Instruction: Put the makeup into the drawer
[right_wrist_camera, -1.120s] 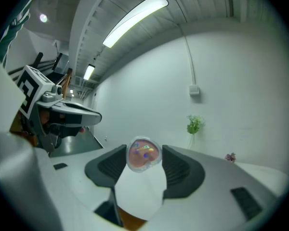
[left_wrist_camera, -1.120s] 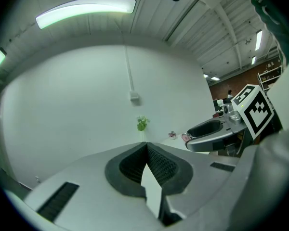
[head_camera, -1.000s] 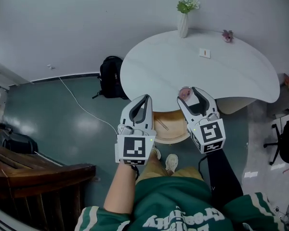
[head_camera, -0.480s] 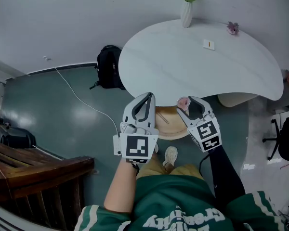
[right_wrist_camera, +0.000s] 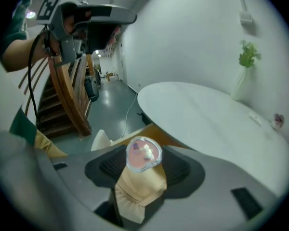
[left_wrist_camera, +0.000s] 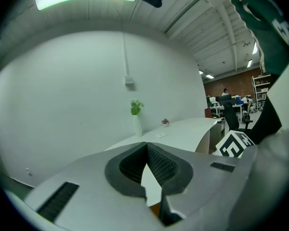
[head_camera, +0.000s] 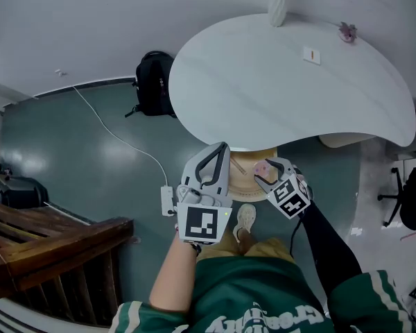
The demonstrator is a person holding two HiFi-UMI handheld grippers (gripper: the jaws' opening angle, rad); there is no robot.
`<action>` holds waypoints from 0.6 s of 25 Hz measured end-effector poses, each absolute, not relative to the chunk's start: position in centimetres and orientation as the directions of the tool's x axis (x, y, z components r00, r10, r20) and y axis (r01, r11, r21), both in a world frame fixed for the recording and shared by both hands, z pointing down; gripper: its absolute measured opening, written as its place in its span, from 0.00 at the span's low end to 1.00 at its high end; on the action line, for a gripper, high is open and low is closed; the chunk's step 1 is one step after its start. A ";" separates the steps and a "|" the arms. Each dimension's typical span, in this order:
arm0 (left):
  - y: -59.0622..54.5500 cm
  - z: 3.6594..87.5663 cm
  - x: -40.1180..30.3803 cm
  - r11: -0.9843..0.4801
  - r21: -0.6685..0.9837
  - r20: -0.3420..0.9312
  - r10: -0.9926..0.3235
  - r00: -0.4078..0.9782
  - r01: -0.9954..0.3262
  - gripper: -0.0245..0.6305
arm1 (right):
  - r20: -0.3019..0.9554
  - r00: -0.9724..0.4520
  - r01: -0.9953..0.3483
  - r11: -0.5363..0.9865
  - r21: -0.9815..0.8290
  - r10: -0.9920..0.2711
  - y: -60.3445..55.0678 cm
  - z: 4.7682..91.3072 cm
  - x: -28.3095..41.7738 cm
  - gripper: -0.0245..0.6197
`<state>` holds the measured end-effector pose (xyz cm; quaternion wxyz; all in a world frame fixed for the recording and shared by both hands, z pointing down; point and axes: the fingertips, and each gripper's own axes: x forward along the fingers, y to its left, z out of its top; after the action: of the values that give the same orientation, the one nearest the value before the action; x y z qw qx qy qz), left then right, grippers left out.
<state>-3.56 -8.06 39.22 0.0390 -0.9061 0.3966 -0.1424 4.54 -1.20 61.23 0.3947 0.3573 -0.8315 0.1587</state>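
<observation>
My right gripper (head_camera: pixel 266 175) is shut on a small round makeup compact (head_camera: pixel 264 166) with a clear lid and pink inside. In the right gripper view the compact (right_wrist_camera: pixel 144 154) sits upright between the dark pads (right_wrist_camera: pixel 179 170). It hangs at the open wooden drawer (head_camera: pixel 244 174) that juts out under the white table's near edge (head_camera: pixel 284 82). My left gripper (head_camera: pixel 222 151) is just left of the drawer, shut and holding nothing. Its pads (left_wrist_camera: pixel 159 162) meet at the tips in the left gripper view.
On the table stand a vase with greenery (head_camera: pixel 279 5), a small card (head_camera: pixel 310 54) and a pink trinket (head_camera: pixel 347 30). A black backpack (head_camera: pixel 152 82) and a white cable (head_camera: pixel 118 137) lie on the floor at left. Wooden stair rails (head_camera: pixel 48 234) are at lower left, an office chair (head_camera: pixel 412 200) at right.
Both grippers have come down. The right one dropped further and tipped downward, carrying the compact from over the table's edge to the open drawer.
</observation>
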 end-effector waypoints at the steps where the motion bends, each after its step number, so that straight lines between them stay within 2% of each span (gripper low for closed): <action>1: -8.2 39.7 -3.8 -0.681 -0.175 0.234 -0.730 0.642 -0.711 0.04 | 0.787 -0.421 -0.713 0.701 0.021 -0.451 -1.2 62.4 4.6 0.41; 10: -10.2 43.1 -5.5 -0.693 -0.137 0.282 -0.712 0.643 -0.708 0.04 | 0.889 -0.319 -0.531 0.839 0.120 -0.328 -2.5 70.7 3.5 0.41; 15: -11.7 44.4 -7.1 -0.684 -0.125 0.312 -0.715 0.626 -0.719 0.04 | 0.960 -0.228 -0.515 0.857 0.024 -0.164 -2.2 74.5 3.7 0.40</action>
<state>-7.07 -11.67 44.38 -0.0060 -0.9016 0.3975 -0.1706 3.66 -2.24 74.50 0.5809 0.2205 -0.7689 0.1511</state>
